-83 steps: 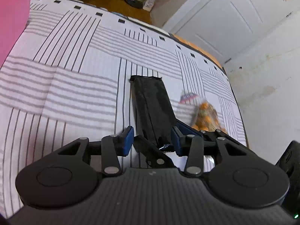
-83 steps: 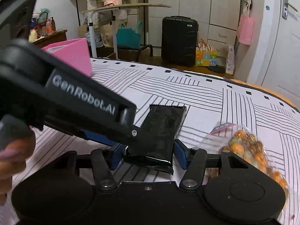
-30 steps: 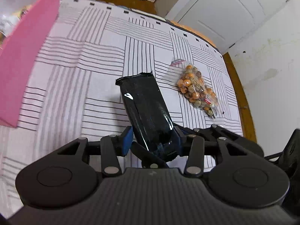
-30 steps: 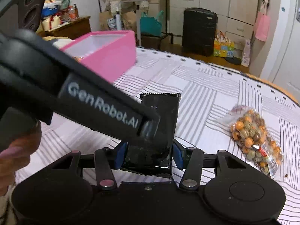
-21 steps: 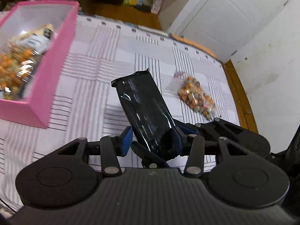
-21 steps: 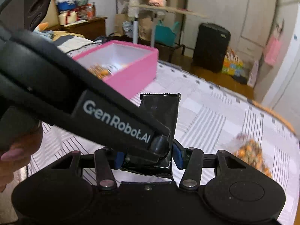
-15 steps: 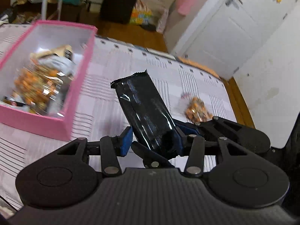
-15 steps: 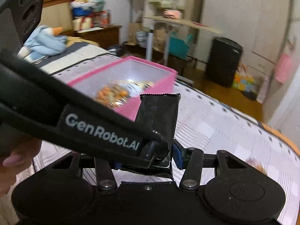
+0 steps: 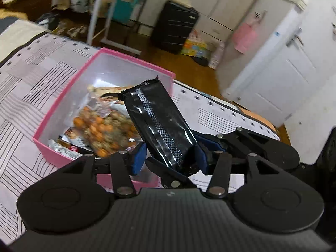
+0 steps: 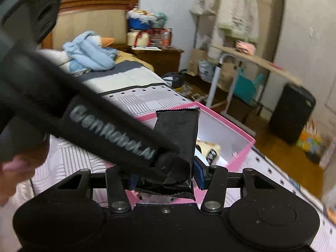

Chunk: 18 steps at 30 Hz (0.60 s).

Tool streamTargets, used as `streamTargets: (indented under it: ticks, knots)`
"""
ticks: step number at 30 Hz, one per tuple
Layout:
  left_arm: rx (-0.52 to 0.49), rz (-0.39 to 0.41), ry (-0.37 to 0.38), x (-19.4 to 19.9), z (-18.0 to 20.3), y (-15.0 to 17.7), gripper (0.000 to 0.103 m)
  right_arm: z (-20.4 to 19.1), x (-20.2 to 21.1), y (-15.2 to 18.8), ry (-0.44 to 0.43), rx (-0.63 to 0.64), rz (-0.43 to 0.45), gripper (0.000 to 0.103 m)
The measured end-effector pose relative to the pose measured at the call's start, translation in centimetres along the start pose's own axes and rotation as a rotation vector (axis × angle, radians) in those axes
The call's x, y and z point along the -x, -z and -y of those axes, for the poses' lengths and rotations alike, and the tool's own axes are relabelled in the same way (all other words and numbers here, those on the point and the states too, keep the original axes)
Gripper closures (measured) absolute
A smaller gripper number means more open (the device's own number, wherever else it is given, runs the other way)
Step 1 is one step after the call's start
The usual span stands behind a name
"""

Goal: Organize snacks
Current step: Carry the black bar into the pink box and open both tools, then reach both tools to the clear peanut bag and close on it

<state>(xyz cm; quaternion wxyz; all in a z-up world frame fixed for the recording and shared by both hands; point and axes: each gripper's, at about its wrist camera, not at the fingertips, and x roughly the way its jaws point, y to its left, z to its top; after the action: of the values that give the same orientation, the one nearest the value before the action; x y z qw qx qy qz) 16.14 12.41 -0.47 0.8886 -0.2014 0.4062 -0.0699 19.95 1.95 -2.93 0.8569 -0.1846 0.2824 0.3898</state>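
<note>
A long black snack packet (image 9: pixel 157 121) is held up in the air over the pink box (image 9: pixel 63 96), which holds a bag of orange and brown snacks (image 9: pixel 105 134) and other packets. My left gripper (image 9: pixel 170 159) is shut on the packet's near end. My right gripper (image 10: pixel 166 176) is shut on the same black packet (image 10: pixel 178 134) from the other side. The left gripper's black body (image 10: pixel 94 124) crosses the right wrist view. The pink box (image 10: pixel 241 145) lies just behind the packet there.
The box stands on a bed with a striped white cover (image 9: pixel 27 79). A black suitcase (image 9: pixel 174 27), a folding table (image 10: pixel 252 61) and a white door (image 9: pixel 294 79) stand beyond the bed. A headboard (image 10: pixel 94 21) and blue cloth (image 10: pixel 90 52) are at the far end.
Both grippers lifted the black packet off the bed and carried it left to above the pink box. The loose bag of orange snacks on the bed has left the view.
</note>
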Motion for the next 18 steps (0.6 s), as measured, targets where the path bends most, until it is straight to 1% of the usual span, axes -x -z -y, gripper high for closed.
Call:
streamTargets:
  ticks: [4,5,6,7,8,10,14,18]
  knots:
    - [0.043,0.023,-0.031,-1.6,-2.0,0.2,0.053,0.1,-2.3,0.2,-0.031,0.014,0.011,0.046]
    - [0.052,0.031,-0.035,-2.0,-2.2,0.3,0.048,0.1,-2.6,0.3,-0.03,0.014,0.009,0.044]
    - [0.061,0.032,-0.039,-2.6,-2.5,0.5,0.046,0.2,-3.0,0.6,-0.024,0.008,0.007,0.034]
    - [0.064,0.024,-0.055,-3.3,-2.7,0.6,0.041,0.2,-3.1,0.9,-0.007,-0.001,0.007,0.03]
    - [0.068,0.018,-0.077,-3.7,-2.7,0.7,0.04,0.2,-3.3,1.1,0.008,-0.011,0.003,0.029]
    - [0.059,0.02,-0.119,-4.3,-2.8,1.2,0.04,0.3,-3.5,1.4,0.005,-0.02,-0.005,0.029]
    - [0.03,0.038,-0.123,-3.4,-2.1,1.6,0.04,0.2,-1.0,2.2,0.012,-0.001,0.01,0.029]
    - [-0.059,0.087,-0.098,-0.8,0.6,1.6,0.04,1.2,3.5,2.4,0.046,-0.004,0.015,0.029]
